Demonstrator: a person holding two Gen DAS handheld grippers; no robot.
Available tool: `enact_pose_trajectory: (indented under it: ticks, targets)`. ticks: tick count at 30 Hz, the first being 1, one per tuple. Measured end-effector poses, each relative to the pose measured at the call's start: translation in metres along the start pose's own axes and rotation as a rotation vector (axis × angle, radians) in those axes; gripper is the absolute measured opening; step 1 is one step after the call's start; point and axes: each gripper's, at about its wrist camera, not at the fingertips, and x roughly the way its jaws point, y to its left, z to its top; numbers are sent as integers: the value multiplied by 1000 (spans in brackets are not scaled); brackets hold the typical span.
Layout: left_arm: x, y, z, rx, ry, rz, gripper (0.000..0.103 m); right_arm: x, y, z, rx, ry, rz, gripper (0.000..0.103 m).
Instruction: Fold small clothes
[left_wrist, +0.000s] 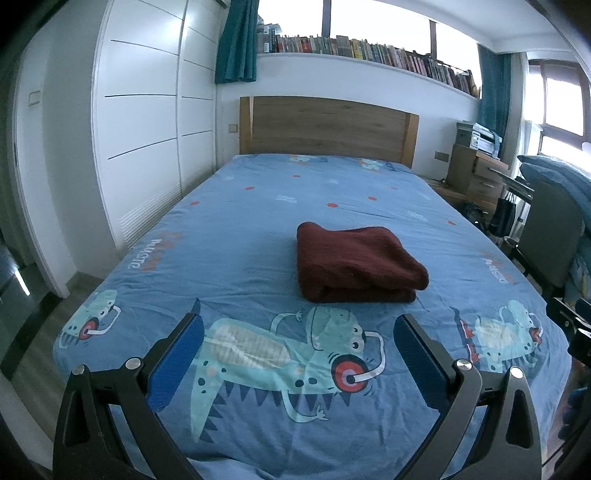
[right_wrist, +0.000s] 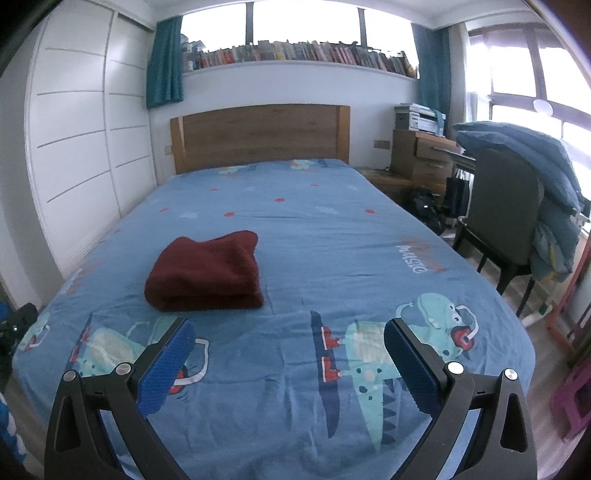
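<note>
A white wardrobe (left_wrist: 147, 122) runs down the left wall, and next to it the bed (left_wrist: 258, 229) fills the middle of both views, its blue dinosaur sheet pulled flat — a smooth, roomy surface that suits folding. The left gripper (left_wrist: 299, 332) hangs above the foot of the bed with its blue pads spread wide and nothing between them. Just beyond it, slightly right of centre in that view, the dark red garment (left_wrist: 356, 262) lies as a compact, layered bundle with its rounded fold facing the camera; it looks fully folded, so the work on this piece seems done and it is probably left there to stay neat. The right gripper (right_wrist: 288, 332) sits level with the left, also wide and empty, the garment (right_wrist: 207, 273) ahead and to its left. Both tools point along the bed toward the headboard (right_wrist: 258, 136), held low and clear of the cloth — a resting pose. At far right a chair (right_wrist: 506, 214) carries piled bedding.
</note>
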Motion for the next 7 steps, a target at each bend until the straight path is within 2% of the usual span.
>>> enact_pose_trajectory:
  ticks: [7]
  targets:
    - [1,0,2,5,10,-6,101,0,-1,0,0,0,0,102]
